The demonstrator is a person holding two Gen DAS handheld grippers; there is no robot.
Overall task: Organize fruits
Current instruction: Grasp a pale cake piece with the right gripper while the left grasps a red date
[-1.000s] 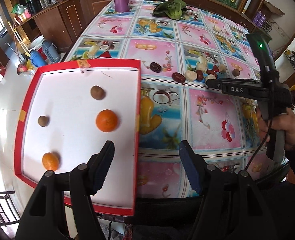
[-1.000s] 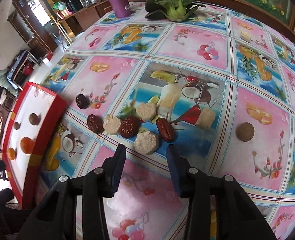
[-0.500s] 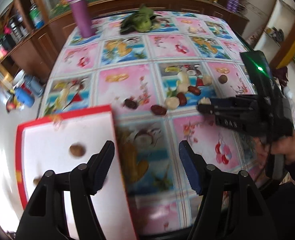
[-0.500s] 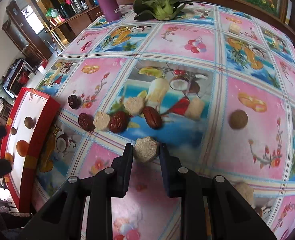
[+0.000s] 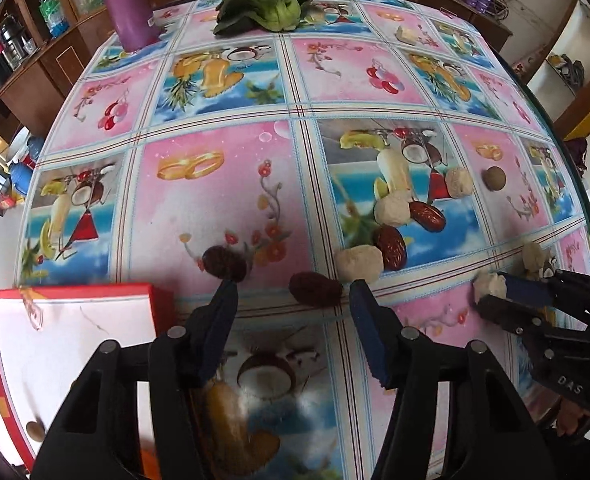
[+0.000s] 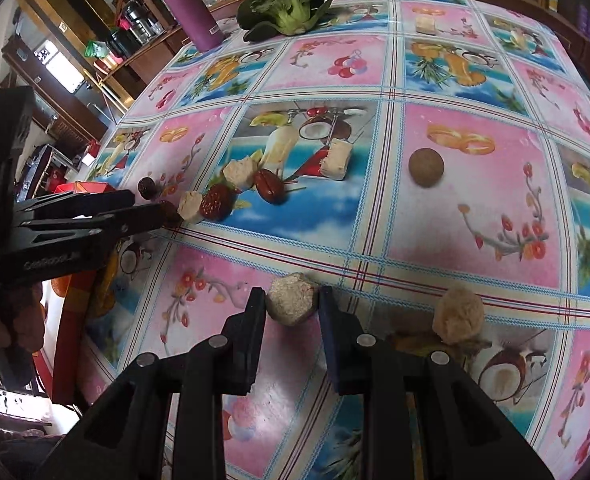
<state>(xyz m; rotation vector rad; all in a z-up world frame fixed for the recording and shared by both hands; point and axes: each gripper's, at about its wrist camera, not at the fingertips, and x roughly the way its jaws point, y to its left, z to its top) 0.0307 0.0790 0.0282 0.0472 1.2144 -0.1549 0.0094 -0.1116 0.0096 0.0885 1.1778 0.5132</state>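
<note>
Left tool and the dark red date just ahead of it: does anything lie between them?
No. In the left wrist view the date lies just beyond the open left tool, with only bare tablecloth between.

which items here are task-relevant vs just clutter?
Job:
red tray
dates
pale chunks
chunk in right tool
brown ball
left tool

Lying about:
purple bottle
greens

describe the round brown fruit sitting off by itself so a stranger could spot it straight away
On the fruit-print tablecloth, find the pink square printed with gold rings. The round brown fruit lies just below those rings, alone. Unlike the wrinkled red dates and pale chunks clustered to its left, it is a smooth ball touching nothing.
</note>
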